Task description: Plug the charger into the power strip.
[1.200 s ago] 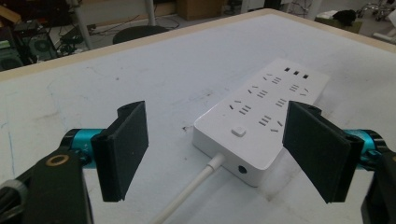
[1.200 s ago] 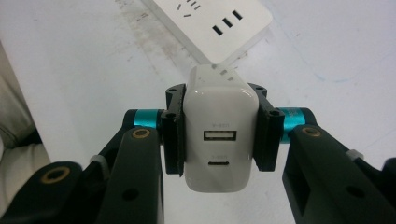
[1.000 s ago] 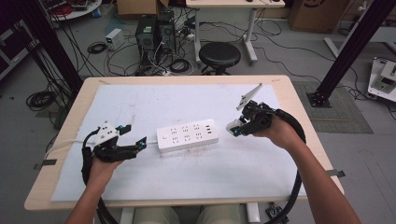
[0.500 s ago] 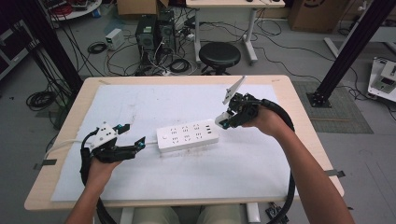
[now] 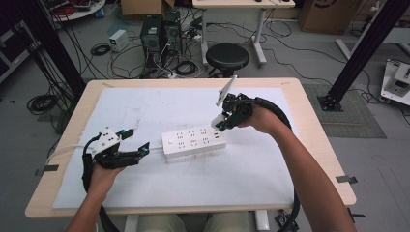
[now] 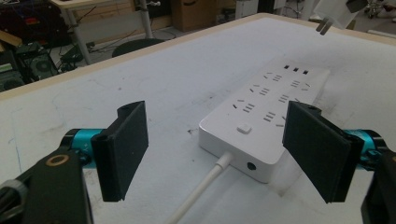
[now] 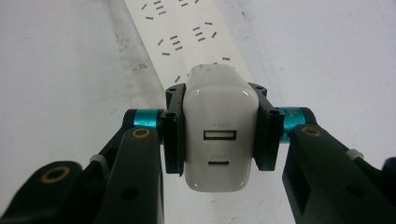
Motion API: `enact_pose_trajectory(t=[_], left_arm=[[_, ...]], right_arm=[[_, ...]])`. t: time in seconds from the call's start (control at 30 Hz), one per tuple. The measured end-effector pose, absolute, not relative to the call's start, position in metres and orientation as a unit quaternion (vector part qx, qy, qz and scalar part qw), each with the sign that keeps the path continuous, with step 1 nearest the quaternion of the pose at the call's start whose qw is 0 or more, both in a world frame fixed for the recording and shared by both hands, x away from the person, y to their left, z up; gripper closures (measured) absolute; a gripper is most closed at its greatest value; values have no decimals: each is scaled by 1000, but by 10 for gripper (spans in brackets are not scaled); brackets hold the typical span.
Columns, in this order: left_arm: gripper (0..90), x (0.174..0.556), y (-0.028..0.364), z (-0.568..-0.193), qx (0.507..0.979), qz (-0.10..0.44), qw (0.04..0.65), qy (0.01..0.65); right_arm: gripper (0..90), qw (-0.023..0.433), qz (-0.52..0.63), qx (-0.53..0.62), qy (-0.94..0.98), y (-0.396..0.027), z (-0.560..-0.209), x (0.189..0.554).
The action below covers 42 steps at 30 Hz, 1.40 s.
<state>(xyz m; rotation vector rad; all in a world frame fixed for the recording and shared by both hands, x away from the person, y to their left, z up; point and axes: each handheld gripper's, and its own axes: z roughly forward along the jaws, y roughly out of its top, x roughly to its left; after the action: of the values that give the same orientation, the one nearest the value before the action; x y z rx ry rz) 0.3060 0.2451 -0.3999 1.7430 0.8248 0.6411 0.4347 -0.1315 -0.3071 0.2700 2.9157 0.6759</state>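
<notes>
Behind the table, the floor carries loose cables, computer towers and a black stool (image 5: 227,56). A white mat (image 5: 159,108) covers the wooden table (image 5: 309,121).

**Layout.** A white power strip (image 5: 194,141) lies flat near the mat's centre, its long axis running roughly 9 to 3 o'clock. Its white cord (image 6: 201,191) leaves the end toward 9 o'clock.

**Left gripper** (image 5: 137,143). Positioned at 9 o'clock of the strip, resting low over the mat. In the left gripper view its jaws stand apart, flanking the cord end of the strip without touching it; nothing is clamped.

**Right gripper** (image 5: 221,122). Positioned over the strip's 3 o'clock end. Its jaws are clamped on a white USB charger (image 7: 217,133), gripped by its two flat sides, port face toward the camera. The charger hangs above the strip, its prongs visible in the left gripper view at the 1 o'clock corner, clear of the sockets.

**Hazards, by judgement.**
- Prongs may miss the slots if the charger comes down tilted or rotated; they would then scrape the strip's face.
- The strip is unrestrained; insertion force could slide or tip it unless the left gripper braces it.
- The charger's smooth sides could slip between the pads under downward pressure.
</notes>
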Motion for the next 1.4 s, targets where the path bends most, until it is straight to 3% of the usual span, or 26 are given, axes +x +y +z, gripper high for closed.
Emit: enact_pose_trajectory(t=[1.4], left_arm=[[225,312,257,-415,727,253,528,359]], right_arm=[[633,43,150,-12,988,-79,-353,475]])
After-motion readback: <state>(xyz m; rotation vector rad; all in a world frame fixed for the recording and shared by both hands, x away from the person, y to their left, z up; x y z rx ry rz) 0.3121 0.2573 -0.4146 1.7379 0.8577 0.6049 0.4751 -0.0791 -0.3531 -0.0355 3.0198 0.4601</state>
